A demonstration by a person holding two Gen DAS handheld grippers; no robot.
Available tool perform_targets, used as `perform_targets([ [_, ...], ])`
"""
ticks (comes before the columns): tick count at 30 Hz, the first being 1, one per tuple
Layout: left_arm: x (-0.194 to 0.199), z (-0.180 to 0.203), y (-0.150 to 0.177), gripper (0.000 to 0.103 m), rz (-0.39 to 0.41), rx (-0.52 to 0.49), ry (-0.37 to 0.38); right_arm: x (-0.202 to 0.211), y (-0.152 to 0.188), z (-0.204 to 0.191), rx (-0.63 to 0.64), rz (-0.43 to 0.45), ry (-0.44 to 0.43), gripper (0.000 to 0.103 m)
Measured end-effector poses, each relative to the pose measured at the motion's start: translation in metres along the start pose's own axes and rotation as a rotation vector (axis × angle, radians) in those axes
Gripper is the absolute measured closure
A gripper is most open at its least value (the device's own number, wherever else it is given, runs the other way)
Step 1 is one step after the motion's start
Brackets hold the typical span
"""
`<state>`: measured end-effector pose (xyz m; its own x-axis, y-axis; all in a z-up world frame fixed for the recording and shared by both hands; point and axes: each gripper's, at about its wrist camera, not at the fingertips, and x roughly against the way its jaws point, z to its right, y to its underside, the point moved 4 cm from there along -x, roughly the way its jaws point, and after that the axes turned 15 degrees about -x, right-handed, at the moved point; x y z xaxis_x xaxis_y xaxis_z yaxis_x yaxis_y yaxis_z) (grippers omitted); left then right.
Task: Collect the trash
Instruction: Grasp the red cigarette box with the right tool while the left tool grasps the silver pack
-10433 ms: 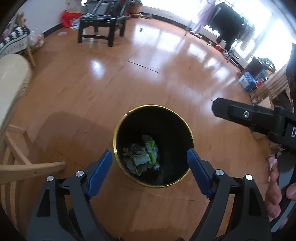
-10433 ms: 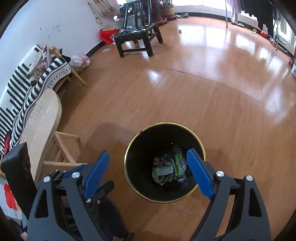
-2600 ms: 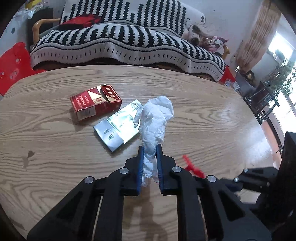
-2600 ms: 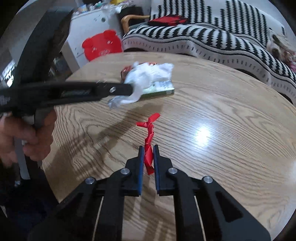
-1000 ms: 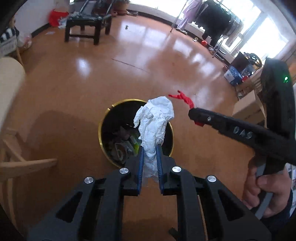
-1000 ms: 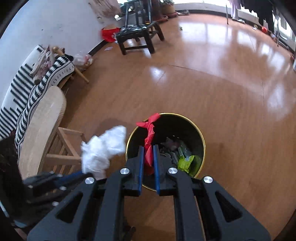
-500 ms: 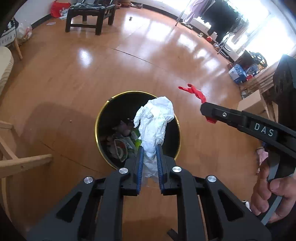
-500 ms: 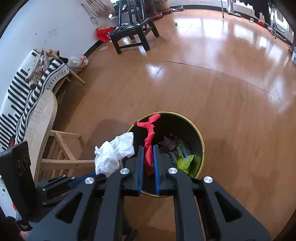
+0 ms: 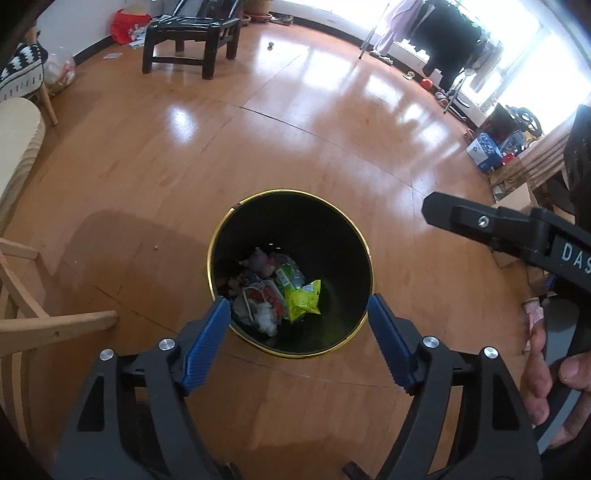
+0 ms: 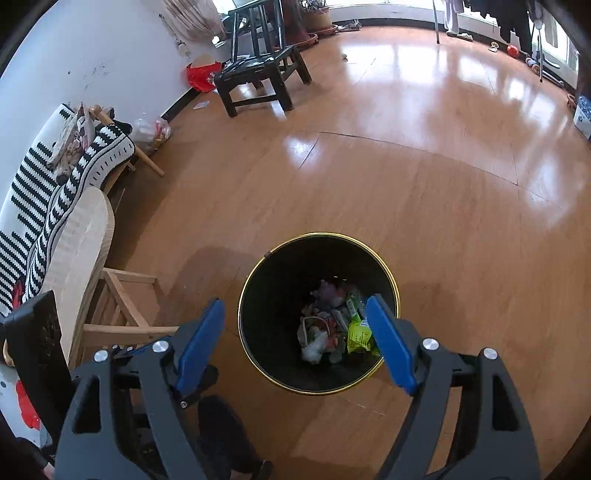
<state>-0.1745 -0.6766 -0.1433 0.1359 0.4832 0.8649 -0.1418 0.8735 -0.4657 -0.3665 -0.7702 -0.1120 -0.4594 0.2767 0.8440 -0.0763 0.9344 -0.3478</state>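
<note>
**Q:** Left wrist view: what fills it, biggest thing first?

**A:** Wooden floor (image 9: 295,122) takes up most of it, glossy orange-brown, with wide bare boards running to a dark chair (image 9: 190,35) by the far wall. On the floor stands a round black trash bin (image 9: 332,236) with a thin gold rim. The left gripper (image 9: 299,314) hangs above the bin's near edge, its blue-padded fingers (image 9: 205,345) spread wide with nothing between them.

**Q:** Is any writing readable?

**A:** Yes. The right gripper (image 9: 430,208) reaches in from the right edge, and its black side carries white letters reading "DAS", cut off by the frame. A hand (image 9: 543,373) grips its handle. Print on the wrappers in the bin is too small to read.

**Q:** Where is the trash?

**A:** At the bottom of the bin: a yellow-green wrapper (image 9: 304,301), a crumpled white tissue (image 9: 266,319) just beside it, and mixed scraps behind them.

**Q:** And the right wrist view?

**A:** Same floor (image 10: 424,155), same bin (image 10: 277,288), seen from the other side. The right gripper (image 10: 295,328) is also spread apart and holds nothing; its right finger (image 10: 389,345) overlaps the bin's rim. A pale wooden table (image 10: 79,251) edge and its legs sit close on the left, with a black-and-white striped sofa (image 10: 33,192) behind. Room stays open beyond the bin and to its right.
</note>
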Motion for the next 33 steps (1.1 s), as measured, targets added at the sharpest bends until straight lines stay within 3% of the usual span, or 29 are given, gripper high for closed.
perform_targets([
  [5, 0.034, -0.006, 0.001, 0.028, 0.047, 0.014, -0.030, 0.014, 0.004, -0.018, 0.031, 0.005, -0.017, 0.025],
  [9, 0.092, -0.034, 0.007, 0.028, 0.167, 0.102, -0.059, 0.028, 0.010, -0.052, 0.088, 0.017, -0.055, 0.023],
  [12, 0.145, -0.072, 0.025, 0.028, 0.265, 0.218, -0.105, 0.040, 0.019, -0.098, 0.157, 0.029, -0.098, 0.020],
  [16, 0.249, -0.144, 0.074, 0.025, 0.448, 0.408, -0.154, 0.048, 0.051, -0.183, 0.290, 0.025, -0.176, 0.015],
  [19, 0.310, -0.182, 0.124, 0.017, 0.476, 0.451, -0.256, 0.047, 0.089, -0.251, 0.380, -0.018, -0.247, 0.014],
  [23, 0.374, -0.226, 0.219, 0.012, 0.429, 0.473, -0.477, 0.044, 0.156, -0.339, 0.519, -0.088, -0.324, 0.014],
  [27, 0.414, -0.269, 0.337, 0.011, 0.316, 0.523, -0.707, 0.043, 0.234, -0.416, 0.654, -0.173, -0.381, 0.013],
  [31, 0.439, -0.293, 0.424, 0.011, 0.241, 0.595, -0.786, 0.045, 0.321, -0.482, 0.820, -0.235, -0.434, 0.012],
  [33, 0.447, -0.303, 0.448, 0.011, 0.217, 0.628, -0.826, 0.044, 0.356, -0.506, 0.880, -0.255, -0.449, 0.011],
])
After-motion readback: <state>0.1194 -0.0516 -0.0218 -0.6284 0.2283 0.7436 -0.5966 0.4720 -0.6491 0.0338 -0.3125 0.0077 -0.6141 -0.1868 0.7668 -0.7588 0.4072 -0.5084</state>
